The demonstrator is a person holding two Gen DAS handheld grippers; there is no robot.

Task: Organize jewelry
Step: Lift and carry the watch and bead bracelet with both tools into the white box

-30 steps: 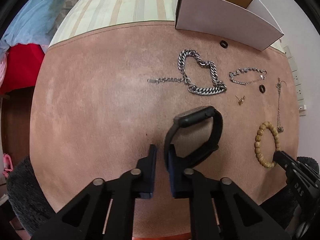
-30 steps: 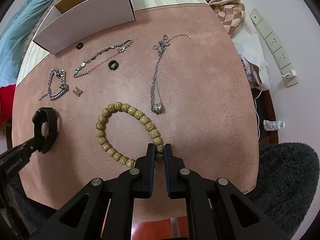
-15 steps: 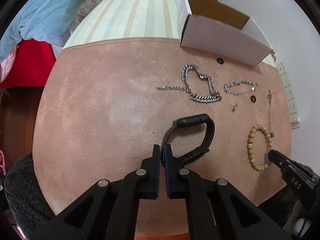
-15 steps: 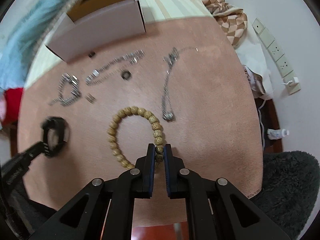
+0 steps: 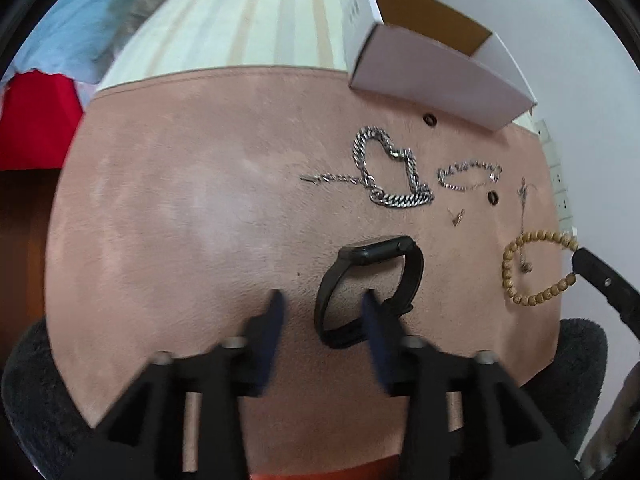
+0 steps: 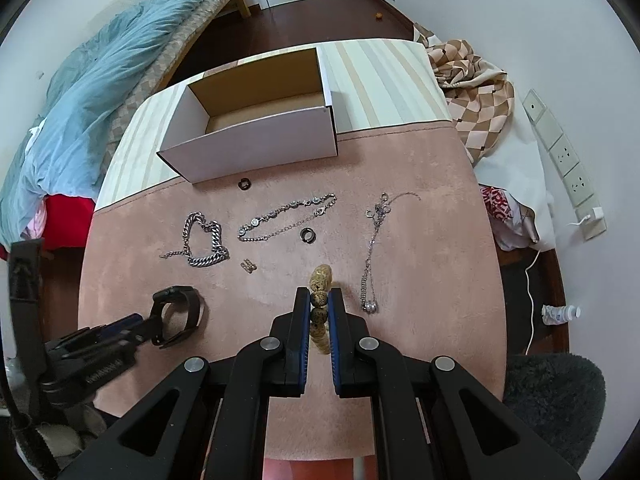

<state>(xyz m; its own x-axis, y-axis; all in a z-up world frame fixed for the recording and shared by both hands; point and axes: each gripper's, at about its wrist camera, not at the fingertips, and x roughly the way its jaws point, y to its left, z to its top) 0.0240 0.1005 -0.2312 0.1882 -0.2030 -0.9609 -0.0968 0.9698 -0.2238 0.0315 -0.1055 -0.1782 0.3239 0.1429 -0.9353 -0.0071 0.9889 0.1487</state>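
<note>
both fingers of the left gripper [image 5: 320, 312] stand apart, and its jaws have just been opening. the black watch [image 5: 370, 286] lies on the pink mat [image 5: 180, 220]. one side of its strap sits between the fingers, and the right finger is inside the loop. i cannot tell if it touches the strap. past the watch lie a thick silver chain [image 5: 390, 176], a thin bracelet [image 5: 468, 176] and a small black ring [image 5: 493, 197]. a white box [image 5: 436, 76] stands behind them.

from the right wrist, the right gripper [image 6: 320, 300] is pinched tight on the bead bracelet [image 6: 320, 280], which hangs edge-on between its fingers, above the mat. a long necklace [image 6: 372, 256] lies just to the right. the box is open.
</note>
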